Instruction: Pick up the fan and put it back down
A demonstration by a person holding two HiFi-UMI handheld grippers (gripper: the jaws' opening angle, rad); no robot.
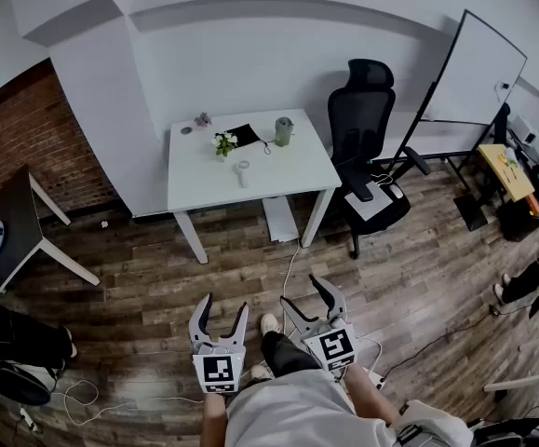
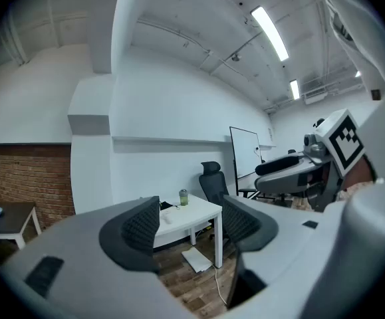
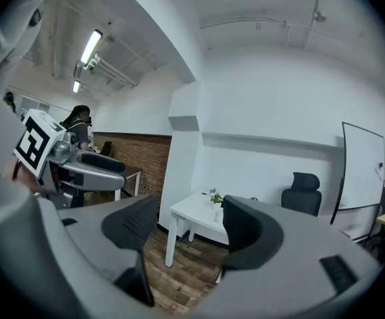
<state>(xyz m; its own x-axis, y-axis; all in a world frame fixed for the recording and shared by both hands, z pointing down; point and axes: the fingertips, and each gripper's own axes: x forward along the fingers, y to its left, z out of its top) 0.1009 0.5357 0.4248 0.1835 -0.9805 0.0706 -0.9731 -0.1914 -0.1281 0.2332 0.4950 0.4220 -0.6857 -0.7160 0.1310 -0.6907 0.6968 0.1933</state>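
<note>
The person is standing on the wood floor (image 1: 139, 287) and holding both hand-held grippers low in front of the body. The left hand-held gripper (image 1: 223, 305) is hanging released. Its 2 jaws are standing apart with nothing between them, and its own view is showing only the far desk and floor through the gap. The right hand-held gripper (image 1: 306, 296) is also released, with its jaws spread wide and empty. It is sitting just beside the left one and angling slightly toward it.

The fan (image 1: 242, 171), a small white one, is lying on the white desk (image 1: 297, 170), well ahead of both hand-held grippers and roughly in line with the left one. Both are staying well apart from it.

Just beyond the fan, a small potted plant (image 1: 223, 142) is standing on the desk. A green cup (image 1: 284, 131) is standing ahead of the right hand-held gripper, with a flat black item (image 1: 243, 134) lying between plant and cup. A black office chair (image 1: 367, 128) is standing ahead and to the right of the right hand-held gripper, beside the desk. A whiteboard (image 1: 478, 68) is leaning farther right. A dark side table (image 1: 8, 226) is sitting far to the left of the left hand-held gripper.
</note>
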